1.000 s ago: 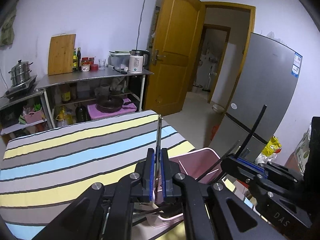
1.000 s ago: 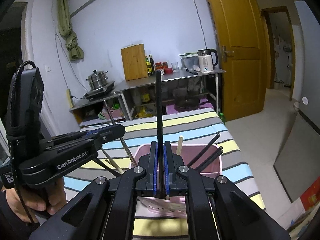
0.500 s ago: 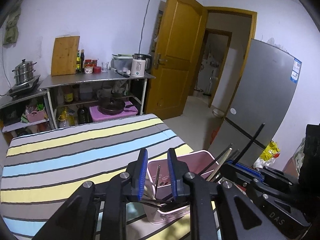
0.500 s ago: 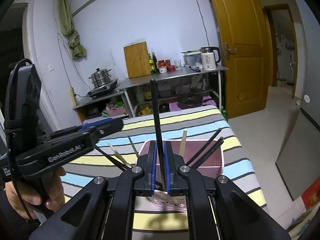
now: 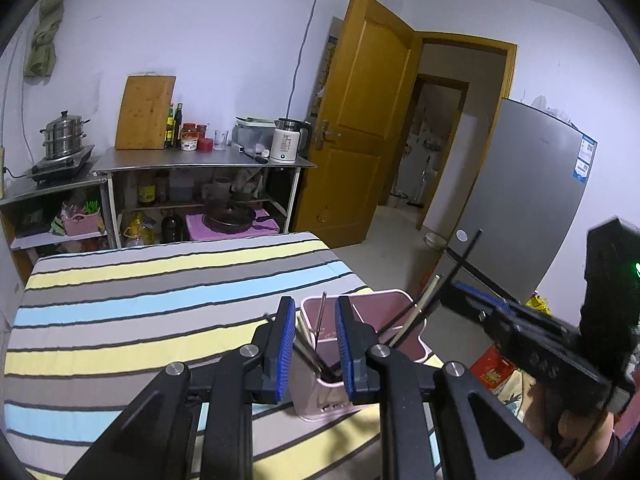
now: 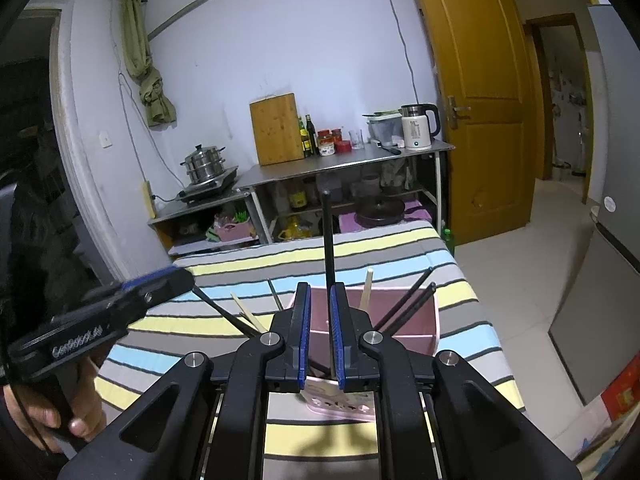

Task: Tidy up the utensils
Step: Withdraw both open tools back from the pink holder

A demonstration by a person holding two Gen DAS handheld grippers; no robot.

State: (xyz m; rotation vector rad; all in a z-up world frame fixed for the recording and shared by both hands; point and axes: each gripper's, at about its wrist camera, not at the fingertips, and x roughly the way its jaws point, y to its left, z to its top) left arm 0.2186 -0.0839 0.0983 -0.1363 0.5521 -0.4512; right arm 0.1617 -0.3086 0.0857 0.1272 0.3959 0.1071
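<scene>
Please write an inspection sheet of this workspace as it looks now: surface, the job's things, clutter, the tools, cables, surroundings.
Surface: striped cloth covers the table.
Job's things: pink holder stands near the table's edge with chopsticks leaning inside; one black chopstick stands upright.
Clutter: nothing seen on the cloth beside the holder.
Tools: left tool open, jaws astride the holder's near compartment, nothing gripped; right tool opening, the black chopstick between its jaws, no longer clamped.
Cables: a thin wire runs down the wall; a black cord hangs at the hand.
Surroundings: shelf with kettle, cutting board, steel pot; open door; fridge.
</scene>
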